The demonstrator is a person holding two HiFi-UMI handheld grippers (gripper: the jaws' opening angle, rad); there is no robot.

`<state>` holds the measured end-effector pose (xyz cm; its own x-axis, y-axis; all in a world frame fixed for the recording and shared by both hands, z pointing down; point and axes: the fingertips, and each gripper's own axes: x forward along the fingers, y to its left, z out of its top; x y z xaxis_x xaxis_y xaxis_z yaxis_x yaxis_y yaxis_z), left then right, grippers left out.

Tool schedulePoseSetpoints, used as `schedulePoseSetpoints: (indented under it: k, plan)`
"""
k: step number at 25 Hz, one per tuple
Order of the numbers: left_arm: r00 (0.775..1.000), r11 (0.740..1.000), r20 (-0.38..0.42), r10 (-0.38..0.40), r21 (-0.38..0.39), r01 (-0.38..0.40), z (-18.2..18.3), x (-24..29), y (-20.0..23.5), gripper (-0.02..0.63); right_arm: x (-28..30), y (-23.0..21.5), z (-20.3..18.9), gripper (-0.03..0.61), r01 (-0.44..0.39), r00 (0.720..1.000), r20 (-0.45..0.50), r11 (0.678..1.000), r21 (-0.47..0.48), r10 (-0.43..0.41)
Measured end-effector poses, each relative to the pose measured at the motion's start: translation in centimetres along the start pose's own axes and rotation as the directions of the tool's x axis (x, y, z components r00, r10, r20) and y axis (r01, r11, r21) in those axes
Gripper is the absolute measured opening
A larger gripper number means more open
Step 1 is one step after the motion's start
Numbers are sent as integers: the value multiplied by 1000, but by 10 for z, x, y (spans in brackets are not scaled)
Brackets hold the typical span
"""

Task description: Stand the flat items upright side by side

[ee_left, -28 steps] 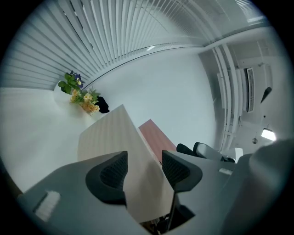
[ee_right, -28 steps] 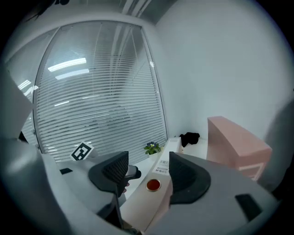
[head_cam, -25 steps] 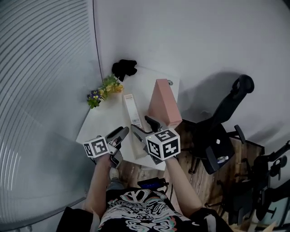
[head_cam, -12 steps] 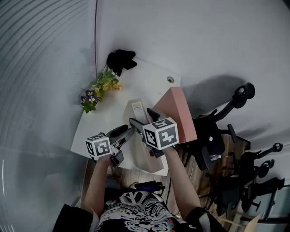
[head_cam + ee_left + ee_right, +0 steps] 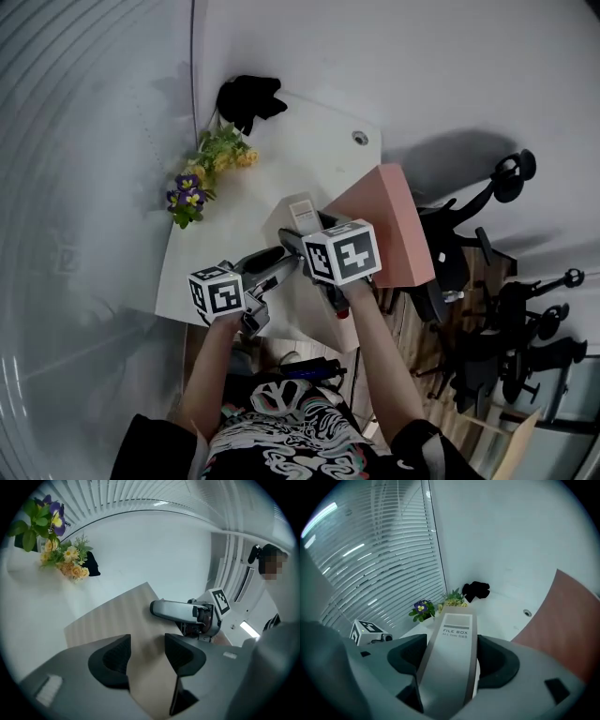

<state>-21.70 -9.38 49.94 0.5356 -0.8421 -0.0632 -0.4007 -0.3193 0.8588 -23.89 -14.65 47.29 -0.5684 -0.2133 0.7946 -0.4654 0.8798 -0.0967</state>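
1. Head view: the grey-beige file box [image 5: 284, 223] sits mid-frame on the white worktop [image 5: 309, 141]. Its labelled spine faces you, and its long axis runs from your hands up toward the worktop's far edge. The pink box [image 5: 394, 220] stands just to its right, at the worktop's right edge. Your grippers hide whether the two touch. Your right gripper [image 5: 292, 246] is on the file box's near end. Your left gripper [image 5: 275, 265] comes in from the lower left, beside the box's broad face.

2. Left gripper view: your left fingers are released and stand apart with nothing clamped. The file box's [image 5: 112, 616] broad beige face shows through the gap and spreads toward the upper left, where the flowers [image 5: 61, 559] are. One finger of the right gripper lies across the box at centre right.

3. Right gripper view: your right fingers straddle the spine of the file box [image 5: 454, 644] and have just been closing on it. They look to be grasping it across its narrow width. The spine runs straight away from the fingers toward the flowers, so box and gripper share one line. The pink box [image 5: 574, 630] fills the right edge.

4. Your right hand is the one that carries the box, and its neighbour lies to the right. The coming move likely turns on keeping the two broad faces parallel as you set the file box beside the pink one.
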Motion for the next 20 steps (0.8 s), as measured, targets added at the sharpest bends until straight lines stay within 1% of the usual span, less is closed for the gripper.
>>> schedulePoseSetpoints:
  k: [4, 8, 12, 17, 20]
  plan:
    - [999, 999, 10, -35, -38, 36, 2, -3, 1, 212, 7, 6, -1, 336, -22, 999, -33, 1000, -6, 21]
    - [998, 997, 4, -60, -56, 60, 0, -6, 3, 213, 9, 10, -4, 339, -6, 999, -48, 1000, -7, 6]
    - [998, 996, 8, -69, -59, 69, 3, -8, 8, 222, 11, 9, 1, 337, 4, 1000, -31, 1000, -12, -4]
    - [997, 994, 2, -75, -84, 74, -1, -7, 4, 218, 7, 8, -1, 334, 5, 1000, -31, 1000, -1, -5]
    - [996, 991, 14, -83, -106, 84, -1, -8, 4, 218, 6, 9, -1, 333, 0, 1000, -27, 1000, 3, 0]
